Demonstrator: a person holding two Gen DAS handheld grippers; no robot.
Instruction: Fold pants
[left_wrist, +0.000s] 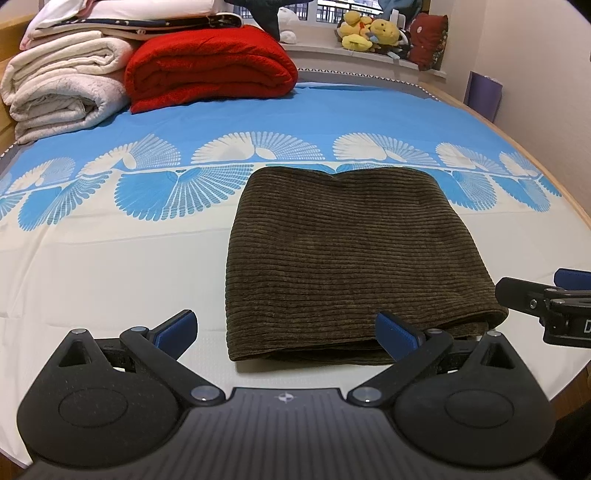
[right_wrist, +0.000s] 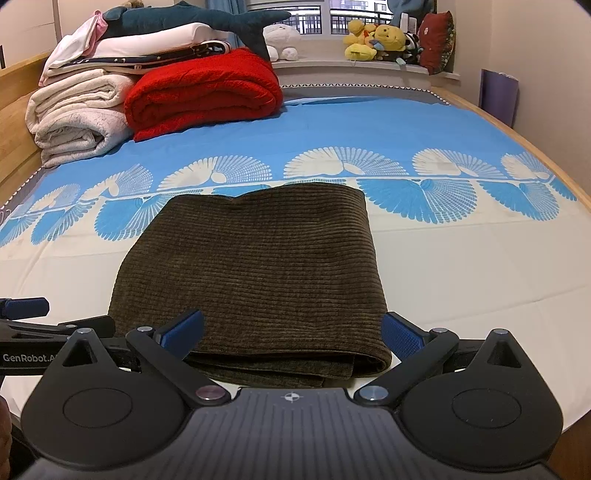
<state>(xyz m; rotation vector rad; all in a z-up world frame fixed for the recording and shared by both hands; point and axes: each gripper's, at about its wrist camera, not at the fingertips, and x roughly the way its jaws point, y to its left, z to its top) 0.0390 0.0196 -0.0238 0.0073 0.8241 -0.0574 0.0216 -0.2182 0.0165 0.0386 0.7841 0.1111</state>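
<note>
Both tongs are spread wide and hold nothing: the left gripper (left_wrist: 286, 332) sits at the near edge of the bed with its blue-padded fingers (left_wrist: 177, 328) apart, one over bare sheet and the other just in front of the cloth's near right corner, while the right gripper (right_wrist: 291, 328) straddles the near folded edge from the other side, its blue pads (right_wrist: 400, 336) clear of the fabric. Beneath them stretches the wide bed sheet printed in blue and cream fan shapes (left_wrist: 110, 266), on a light wooden bed frame (right_wrist: 476, 105). On its cream part, close to the near edge, lie the dark olive-brown corduroy pants (left_wrist: 351, 251), folded into a thick, flat rectangle with the layered edge facing the cameras. At the far left corner sits a stack of rolled cream-white blankets (left_wrist: 62, 85), with a folded red fleece blanket (left_wrist: 210, 66) beside it. A long dark-teal plush shark (right_wrist: 207, 18) tops the stack. Yellow plush toys (left_wrist: 369, 33) crowd the window ledge.
</note>
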